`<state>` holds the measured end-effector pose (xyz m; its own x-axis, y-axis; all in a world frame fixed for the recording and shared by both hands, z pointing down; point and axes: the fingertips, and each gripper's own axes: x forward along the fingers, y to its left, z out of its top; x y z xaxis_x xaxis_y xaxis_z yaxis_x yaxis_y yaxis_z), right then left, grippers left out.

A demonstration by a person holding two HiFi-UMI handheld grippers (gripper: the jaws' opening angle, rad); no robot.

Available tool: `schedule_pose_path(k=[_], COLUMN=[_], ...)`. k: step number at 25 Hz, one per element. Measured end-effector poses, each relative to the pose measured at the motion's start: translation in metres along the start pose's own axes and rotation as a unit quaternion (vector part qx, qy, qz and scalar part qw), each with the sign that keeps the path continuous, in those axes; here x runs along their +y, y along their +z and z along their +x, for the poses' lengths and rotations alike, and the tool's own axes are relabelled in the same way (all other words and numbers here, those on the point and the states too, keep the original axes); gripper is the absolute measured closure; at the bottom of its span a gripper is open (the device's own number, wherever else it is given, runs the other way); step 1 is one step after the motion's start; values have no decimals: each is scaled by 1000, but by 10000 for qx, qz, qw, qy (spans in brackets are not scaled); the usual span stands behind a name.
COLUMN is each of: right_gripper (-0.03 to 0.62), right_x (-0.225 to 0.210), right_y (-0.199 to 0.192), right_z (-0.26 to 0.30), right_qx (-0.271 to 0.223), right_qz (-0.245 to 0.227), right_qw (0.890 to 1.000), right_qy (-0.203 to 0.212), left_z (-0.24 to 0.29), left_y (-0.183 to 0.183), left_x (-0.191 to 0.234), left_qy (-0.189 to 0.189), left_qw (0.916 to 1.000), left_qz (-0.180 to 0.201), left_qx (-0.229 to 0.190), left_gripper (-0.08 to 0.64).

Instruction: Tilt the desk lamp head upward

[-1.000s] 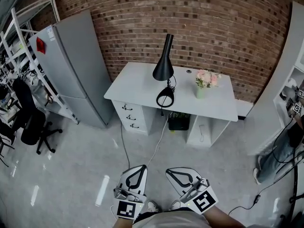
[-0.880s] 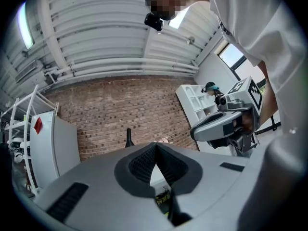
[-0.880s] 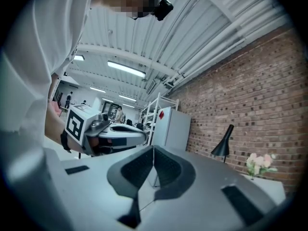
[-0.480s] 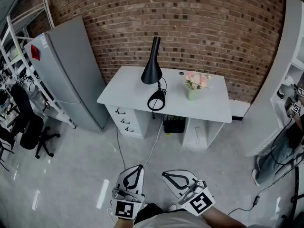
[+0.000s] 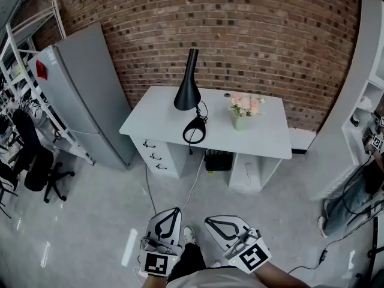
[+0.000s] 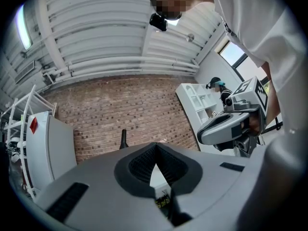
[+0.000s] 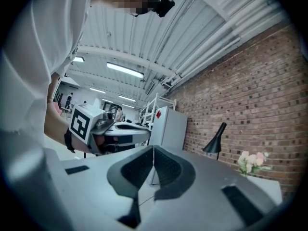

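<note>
A black desk lamp (image 5: 188, 83) stands on a white desk (image 5: 162, 116) against the brick wall, its cone head pointing down over a round ring base (image 5: 194, 130). The lamp also shows in the right gripper view (image 7: 215, 140) and its tip in the left gripper view (image 6: 123, 139). My left gripper (image 5: 170, 216) is held low near my body, far from the desk, shut and empty. Beside it my right gripper (image 5: 219, 222) is also shut with nothing between its jaws.
A vase of pink flowers (image 5: 243, 109) stands on the desk right of the lamp. A grey fridge (image 5: 84, 89) is left of the desk, with metal shelving (image 5: 24, 71) and an office chair (image 5: 36, 161) beyond. White shelves (image 5: 366, 113) stand at the right. A cable (image 5: 195, 182) trails across the floor.
The view has shifted so the desk and lamp sit further left and slightly nearer. Both grippers stay shut, low in front of my body.
</note>
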<state>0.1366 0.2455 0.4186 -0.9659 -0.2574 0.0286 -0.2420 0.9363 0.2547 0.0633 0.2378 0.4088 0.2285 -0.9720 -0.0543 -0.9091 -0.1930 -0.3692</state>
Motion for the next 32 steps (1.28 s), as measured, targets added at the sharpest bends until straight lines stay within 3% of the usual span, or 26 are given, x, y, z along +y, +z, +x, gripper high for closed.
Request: schedule_pose_path(k=[5,10,15,21,25,32], right_gripper=[572,572,574,572,572,572], right_x=[-26,-68,-95,-130,-148,-175], right_y=[-12,-15,-23,-29,-28,-31], right_z=[14,42,79,125,147,196], right_qx=[102,-170,-14,100,136,224], right_qz=[23,551,561,524,480,419], right_qw=[9998,9964,9962,9952,9935,9911], right_qy=[-180,-627,-660,-825,-1026,-1242], left_z=[30,57,89,129,158,191], left_y=[-14,-31,-52,-68,-75,-89], left_x=[10,34,71,112,136,163], left_qy=[-244,-332,-300,-562,-549,-1037], left_qw=[9997,9994,9993,9982,9945,9918], left_qz=[52,-41,-213,-152,-834,-549], left_qx=[-5,14,-34,-112,-307,-505], left_gripper=[554,554,554,554,554,554])
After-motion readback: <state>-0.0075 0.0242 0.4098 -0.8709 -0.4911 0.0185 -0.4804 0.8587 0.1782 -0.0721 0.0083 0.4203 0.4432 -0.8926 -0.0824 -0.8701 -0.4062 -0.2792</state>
